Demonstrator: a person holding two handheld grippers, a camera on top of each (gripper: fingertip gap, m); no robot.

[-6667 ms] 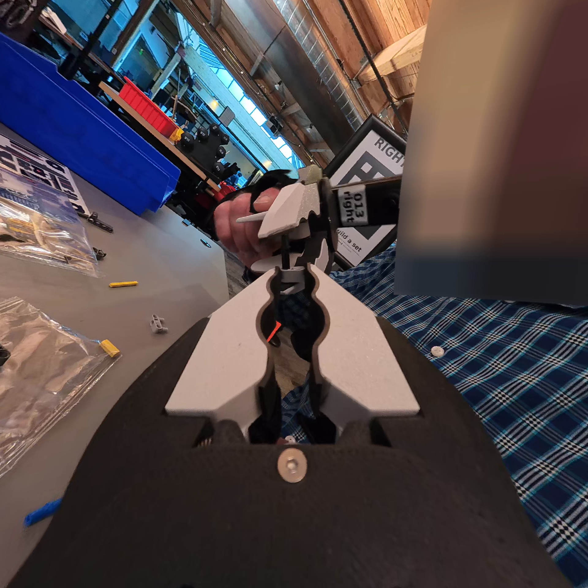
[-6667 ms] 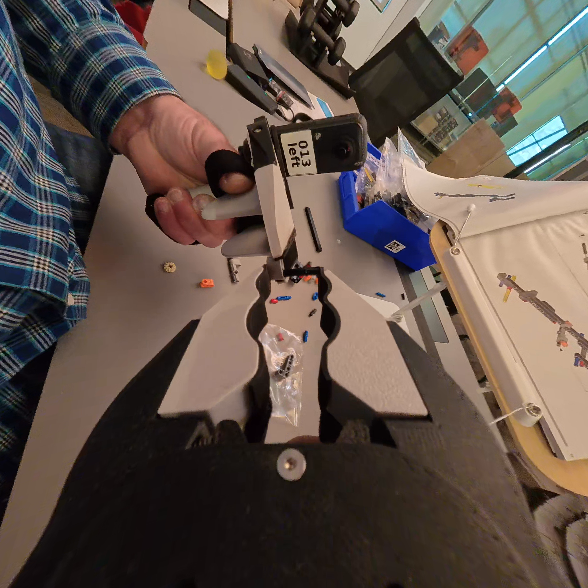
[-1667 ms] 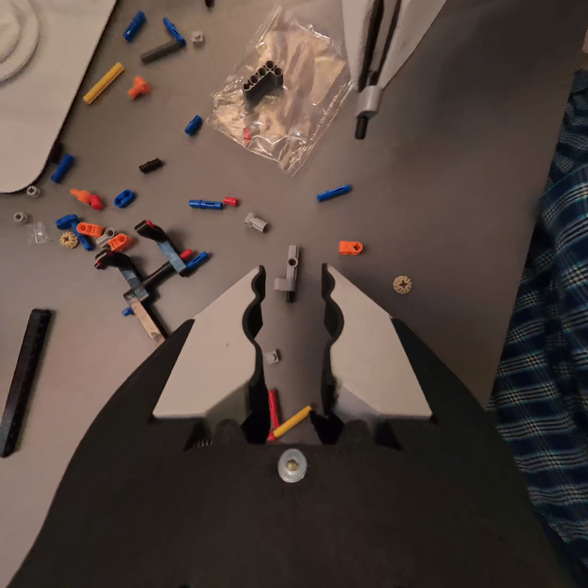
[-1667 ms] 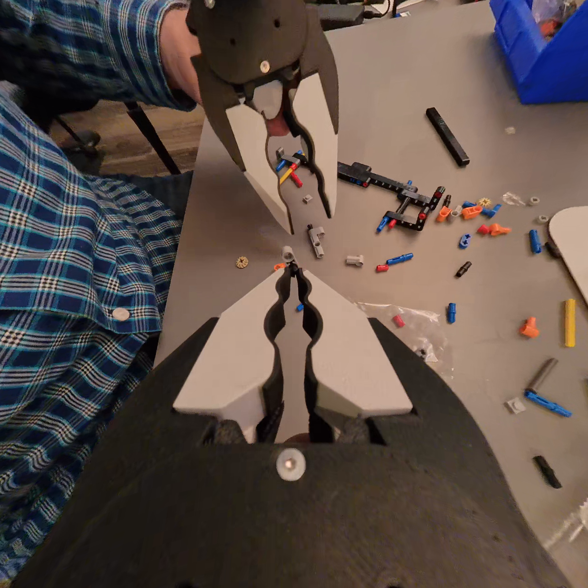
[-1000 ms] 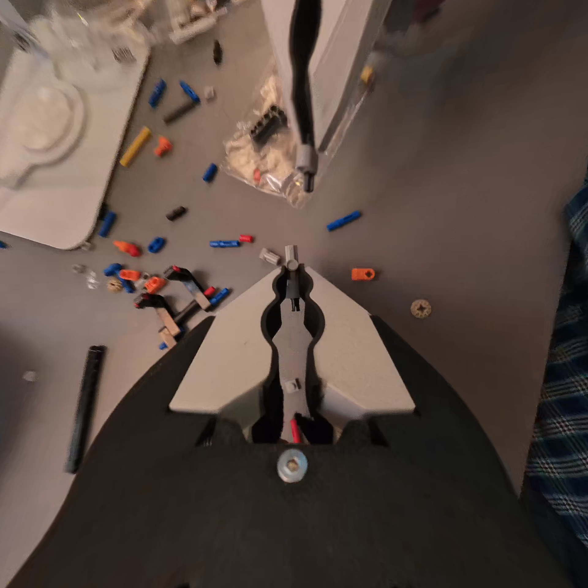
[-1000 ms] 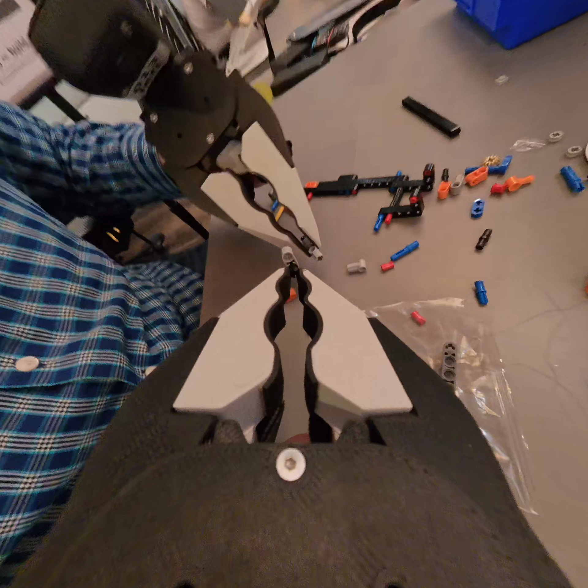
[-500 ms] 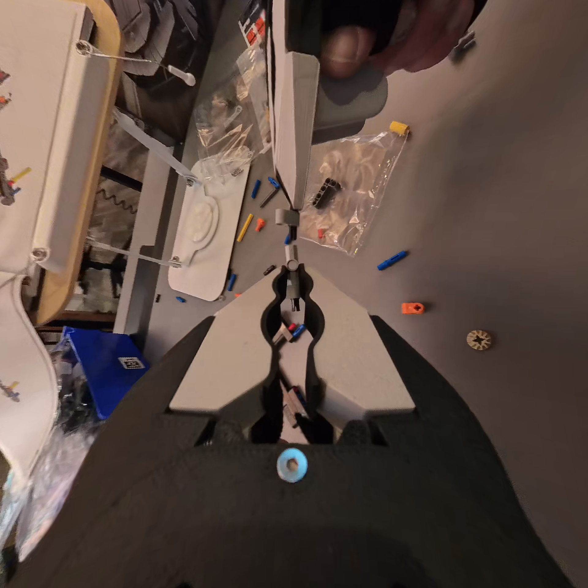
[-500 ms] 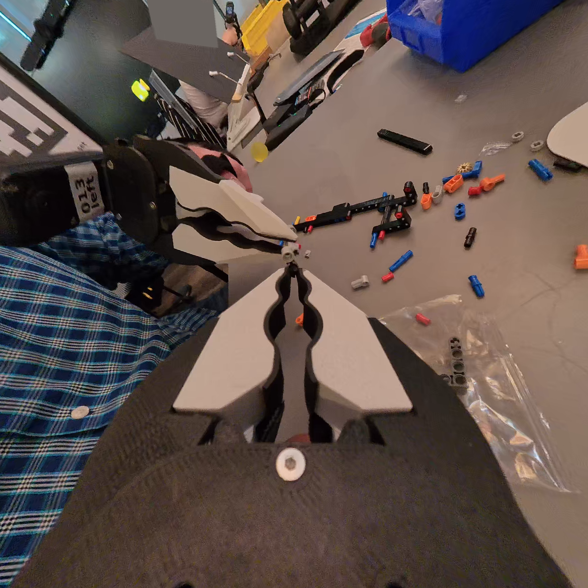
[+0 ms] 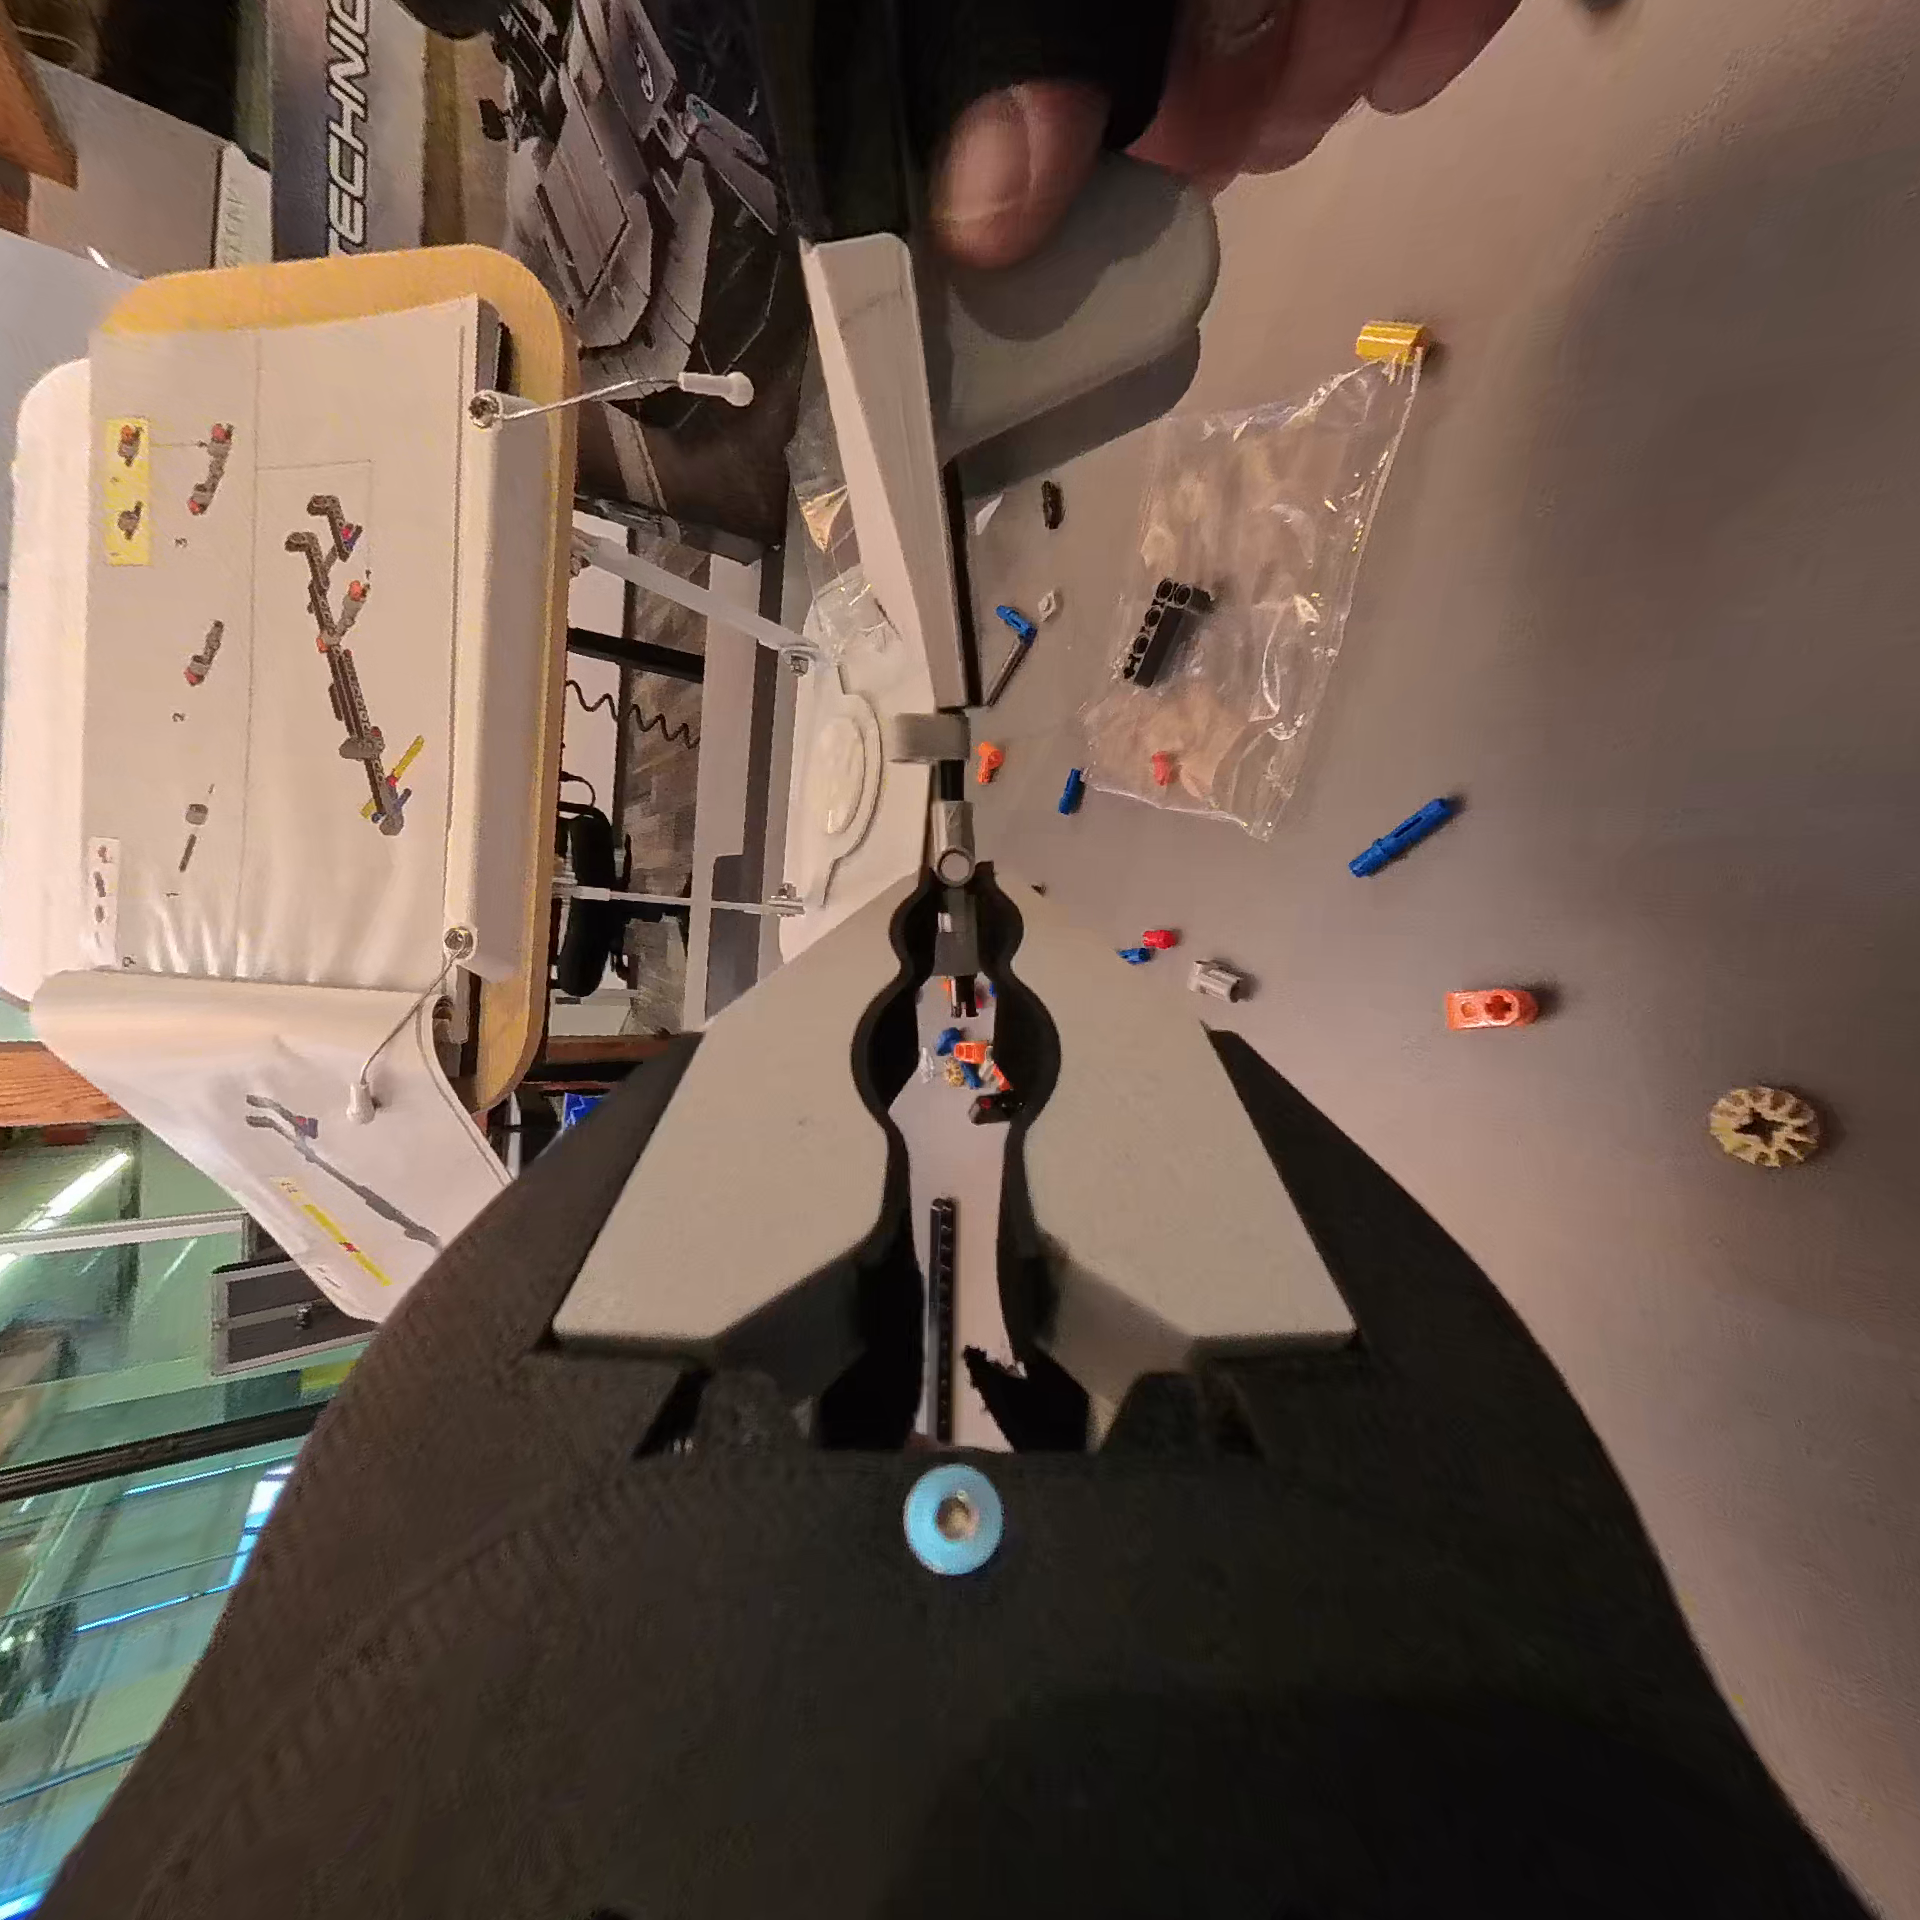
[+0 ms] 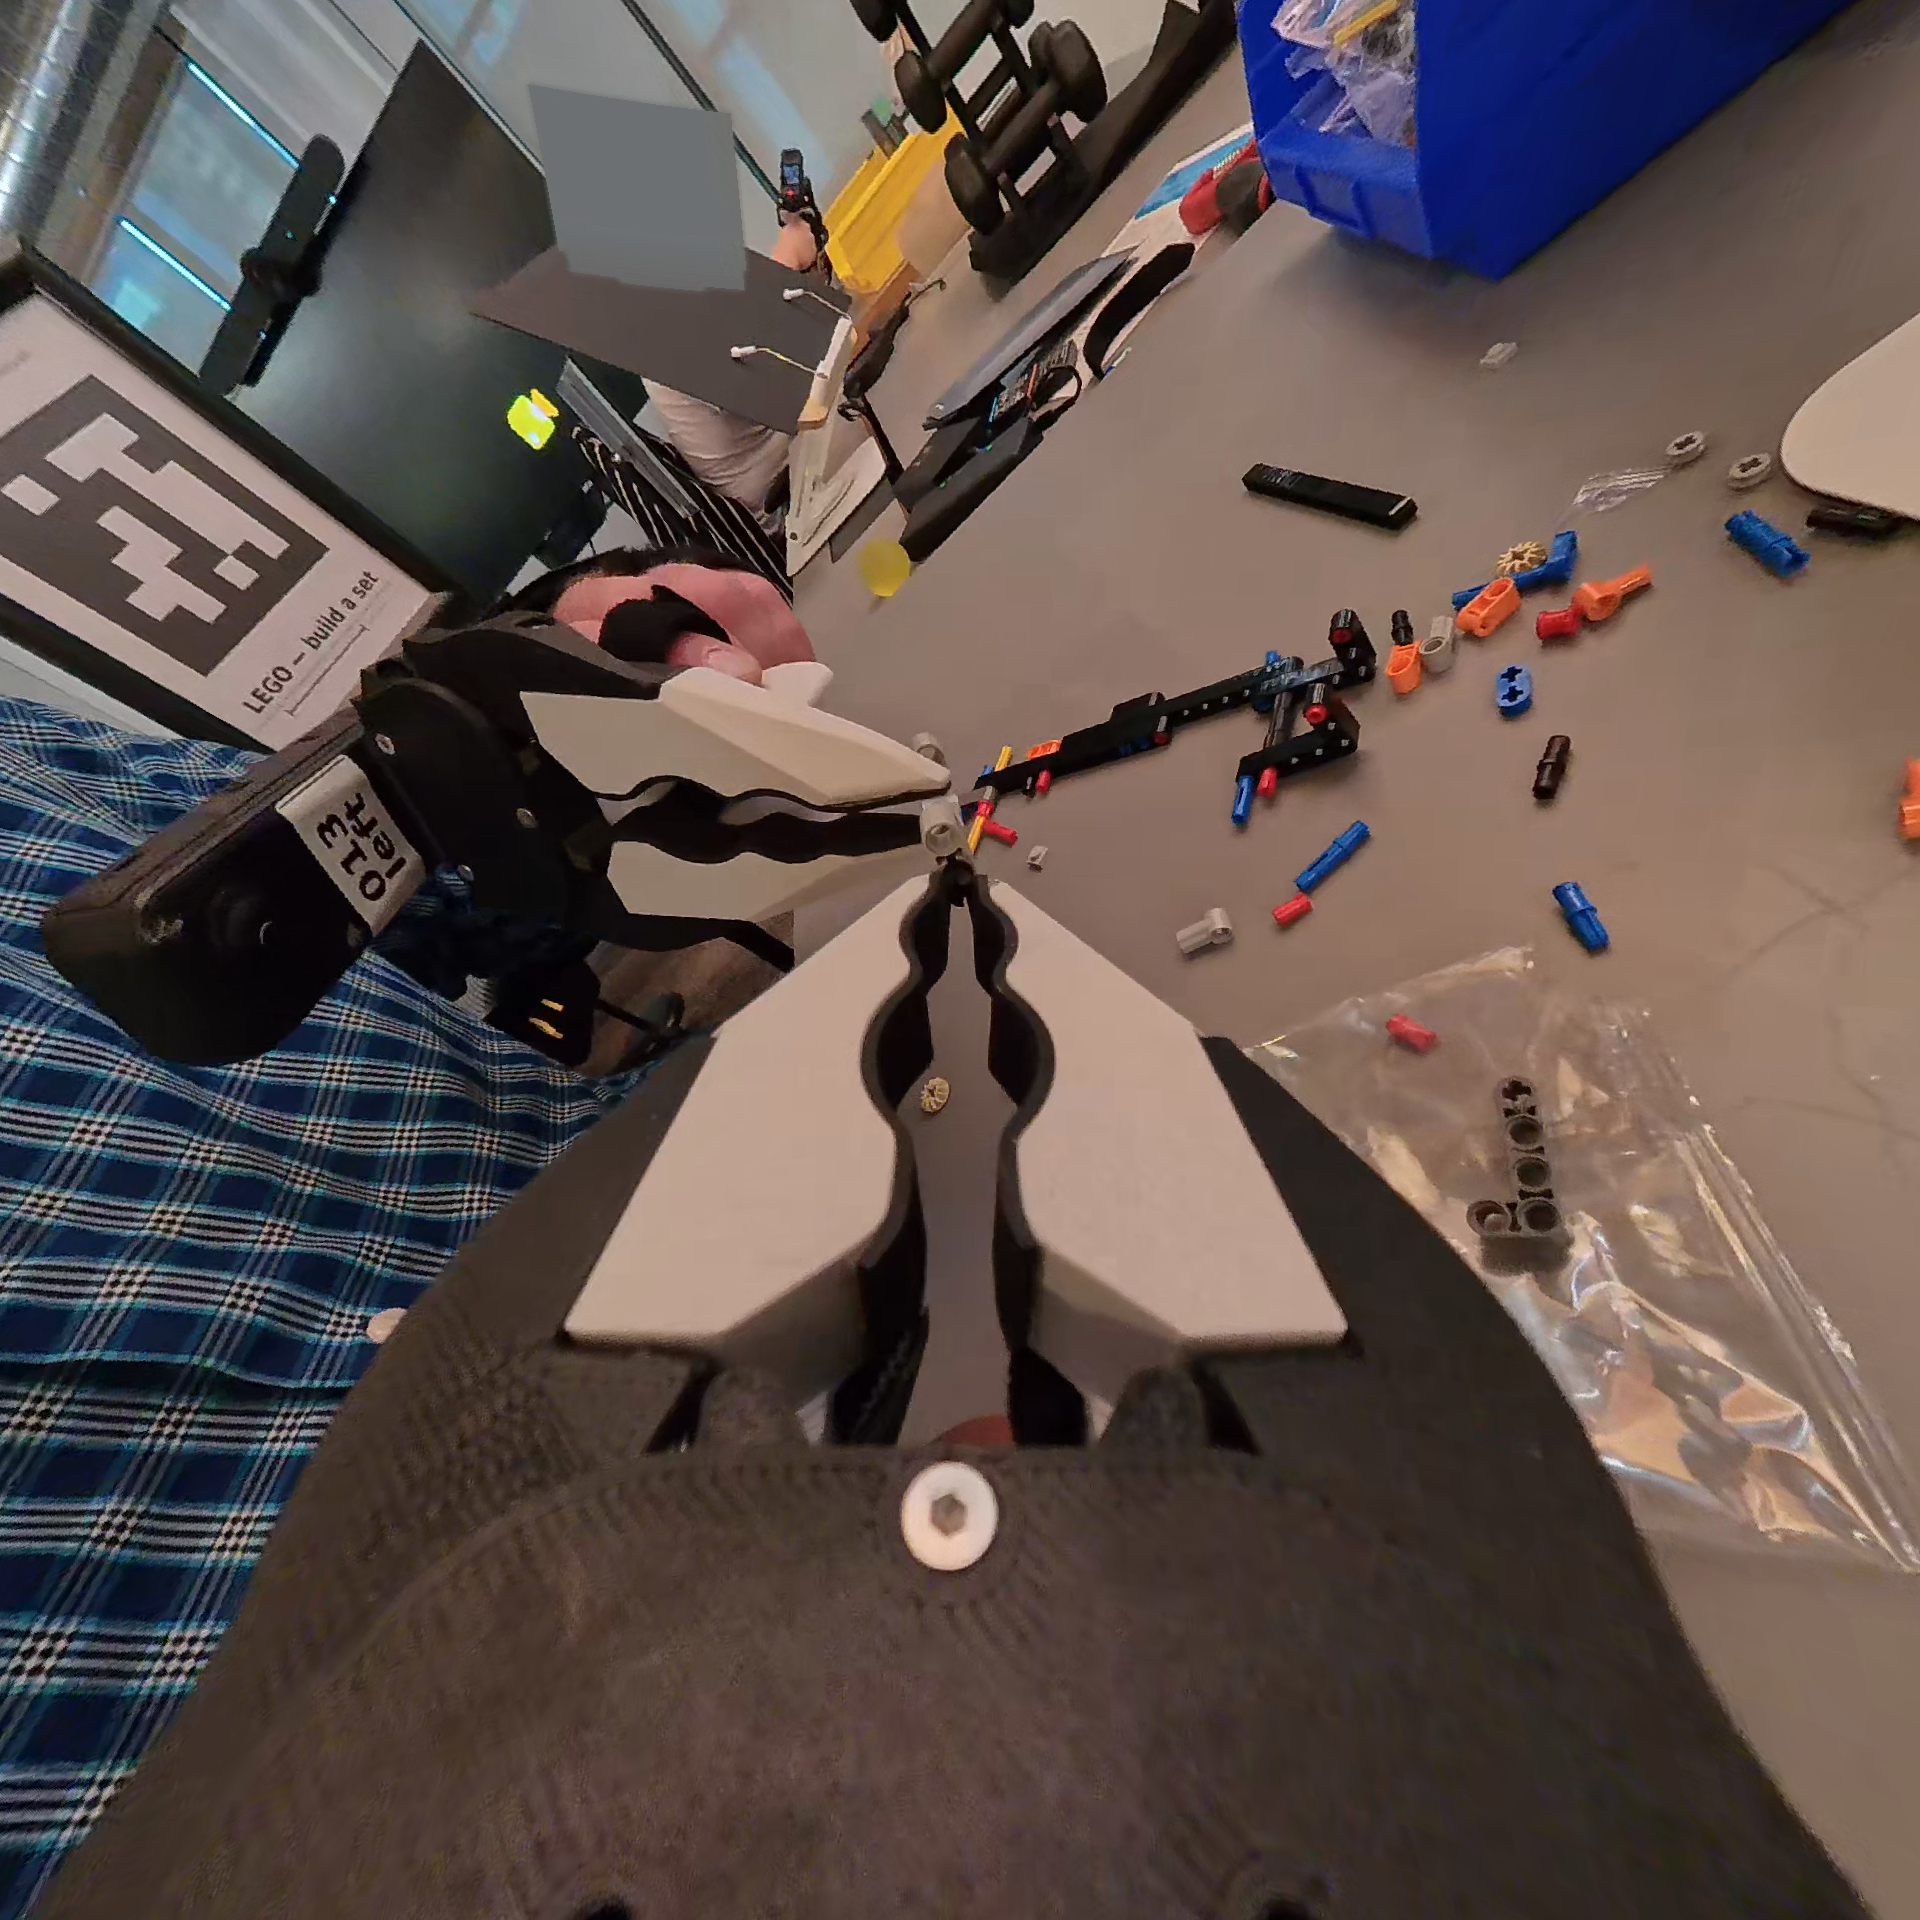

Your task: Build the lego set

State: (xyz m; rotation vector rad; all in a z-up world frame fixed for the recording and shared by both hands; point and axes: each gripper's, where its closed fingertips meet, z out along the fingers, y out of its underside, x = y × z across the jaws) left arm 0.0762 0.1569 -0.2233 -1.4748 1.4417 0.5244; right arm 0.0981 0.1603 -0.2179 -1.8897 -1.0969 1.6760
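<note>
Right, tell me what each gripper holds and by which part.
Left gripper: grey connector, gripped mid-body. Right gripper: black pin with a grey bush, gripped near the bush.

Right gripper pinches a black pin, tip to tip with the left gripper, which clamps a grey connector. Beyond the connector lies the black beam assembly; a clear bag sits nearer.

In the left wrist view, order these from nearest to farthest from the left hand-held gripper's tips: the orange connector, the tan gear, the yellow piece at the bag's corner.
From the left hand-held gripper:
1. Orange connector, on the table to its right.
2. Tan gear, farther right, near the picture's edge.
3. Yellow piece, far up at the corner of the clear bag.
</note>
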